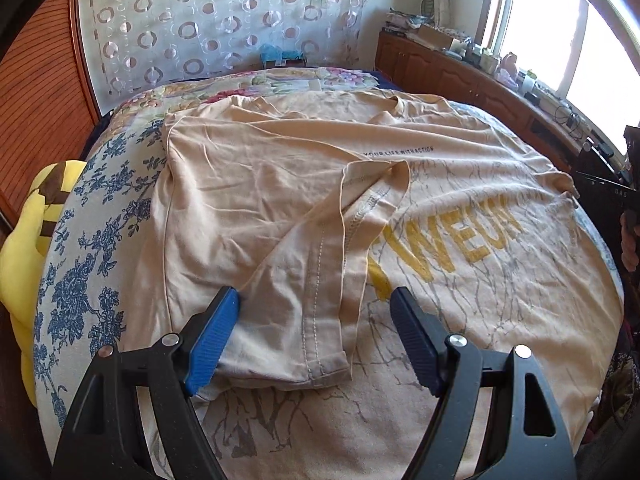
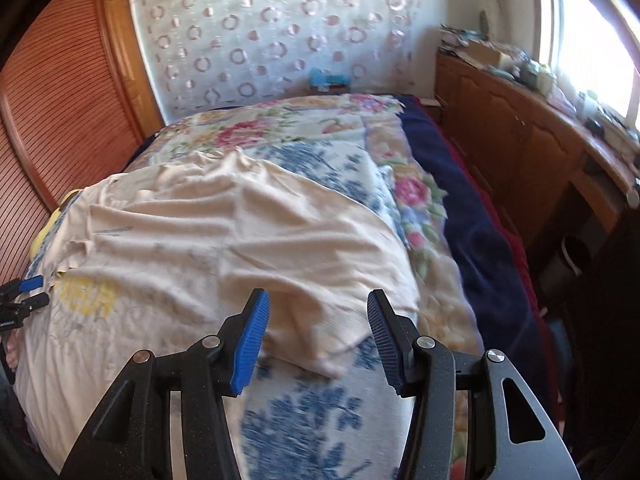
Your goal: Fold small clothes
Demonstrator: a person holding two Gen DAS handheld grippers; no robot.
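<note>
A beige T-shirt lies spread across a bed covered by a blue-flowered quilt. Its left side is folded over the front, so the sleeve lies inside out with the hem stitching showing, and it hides the start of the yellow lettering; only the last letters read clearly. A small dark line of print sits higher on the chest.

The left gripper hangs over the folded sleeve with its jaws spread wide; the blue pads stand on either side of the cloth and do not pinch it. The right gripper is over the shirt's other edge, jaws parted and nothing between them, just the cloth edge and quilt below. That view is smeared by motion, so the shirt looks pale and its print is only a yellow blur.

At the far right of the left view a dark tool and part of a hand are cut off by the frame, probably the other gripper. A yellow plush is half hidden beside the bed.
</note>
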